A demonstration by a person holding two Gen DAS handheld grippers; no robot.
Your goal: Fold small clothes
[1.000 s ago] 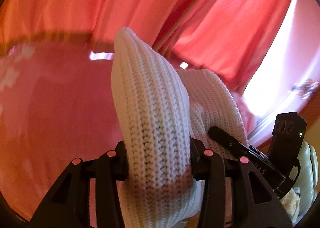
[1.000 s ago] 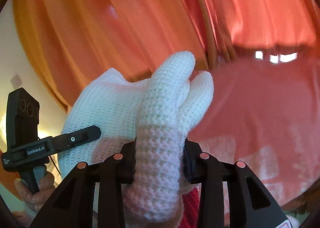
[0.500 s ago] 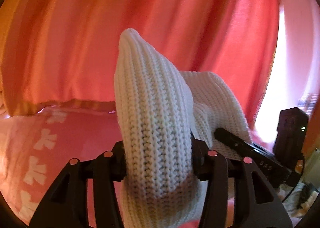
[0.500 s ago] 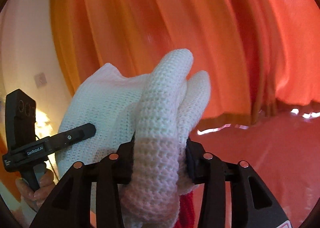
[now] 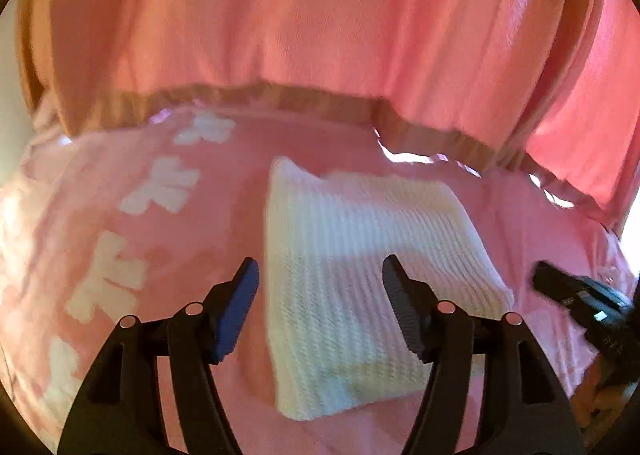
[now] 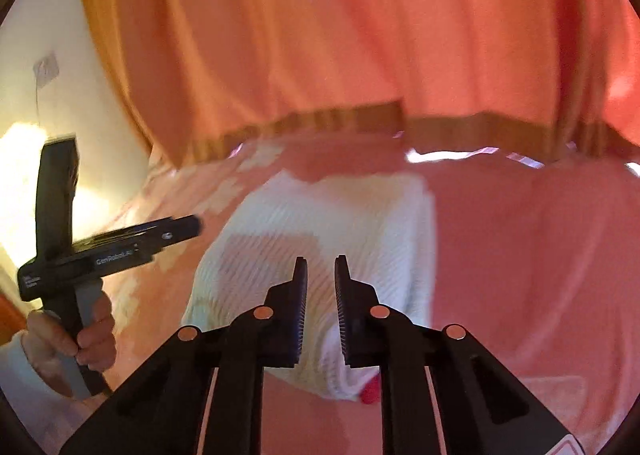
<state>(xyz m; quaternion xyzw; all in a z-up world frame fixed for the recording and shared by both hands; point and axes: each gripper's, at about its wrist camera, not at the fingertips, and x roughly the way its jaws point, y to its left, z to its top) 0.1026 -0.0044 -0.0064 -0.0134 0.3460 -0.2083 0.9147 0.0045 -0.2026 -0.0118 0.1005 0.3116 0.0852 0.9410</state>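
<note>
Since the white knit [image 5: 360, 275] lies folded flat on the pink bedspread [image 5: 120, 215], easy to mess up now: left gripper [image 5: 320, 295] spreading, empty; right gripper [image 6: 321, 295] closing on nothing, could snag and drag the fold open.
</note>
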